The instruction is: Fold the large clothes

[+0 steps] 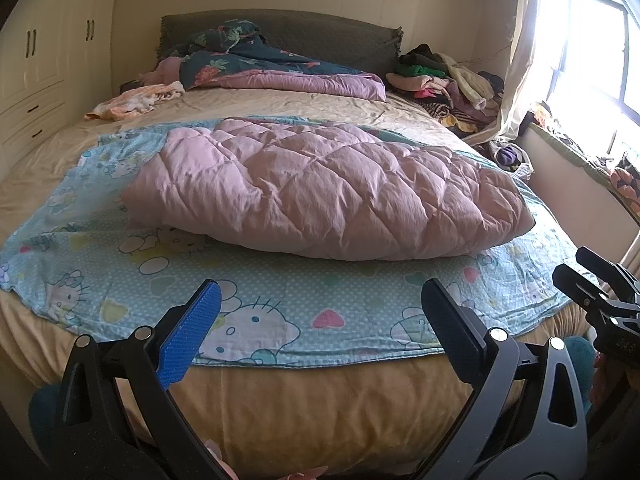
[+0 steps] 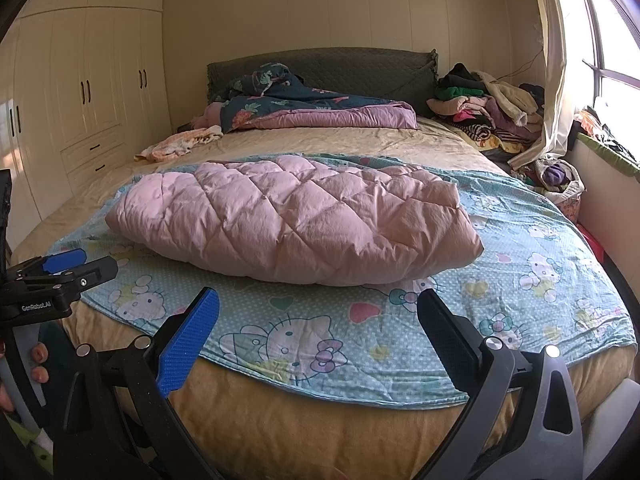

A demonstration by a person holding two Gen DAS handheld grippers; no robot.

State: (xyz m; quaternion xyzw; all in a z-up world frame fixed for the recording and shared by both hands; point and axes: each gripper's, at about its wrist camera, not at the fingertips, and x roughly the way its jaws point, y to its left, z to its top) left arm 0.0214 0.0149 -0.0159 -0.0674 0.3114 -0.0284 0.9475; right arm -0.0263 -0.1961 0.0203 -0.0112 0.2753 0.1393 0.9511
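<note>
**A:** From the left: wardrobe [image 2: 84, 80], then the bed [image 1: 320, 400], where one pink quilt [image 1: 320, 188] lies in a puffy bundle on one blue cartoon-print sheet [image 1: 280, 304]. Why is it there?

**B:** Likely a working surface. The sheet is spread flat across the foot of the mattress, its near hem along the bed's edge, and the quilt sits on its middle, touching it and nothing else. My reading is that it is partly folded, with another fold or a tidy-up to come.

**A:** And the two grippers?

**B:** Both hover short of the near edge, gripping nothing. The left gripper [image 1: 320, 320] has its fingers spread wide over the hem; the right gripper [image 2: 320, 328] is just as wide, further along the same hem. Each shows one blue pad [image 1: 188, 336] and one dark one. A hand [image 2: 24, 376] shows at the left gripper's handle in the right view.

**A:** Why held so?

**B:** Open and level with the mattress, they look poised to reach for an edge, though which I cannot say.

**A:** What else?

**B:** At the headboard, one dark floral duvet [image 1: 248, 60] with a mauve underside; left of it, one crumpled peach cloth [image 1: 132, 102]. To the right, one heap of clothes [image 1: 448, 80], then a curtain [image 1: 520, 60] and a bright window [image 1: 592, 40].
</note>
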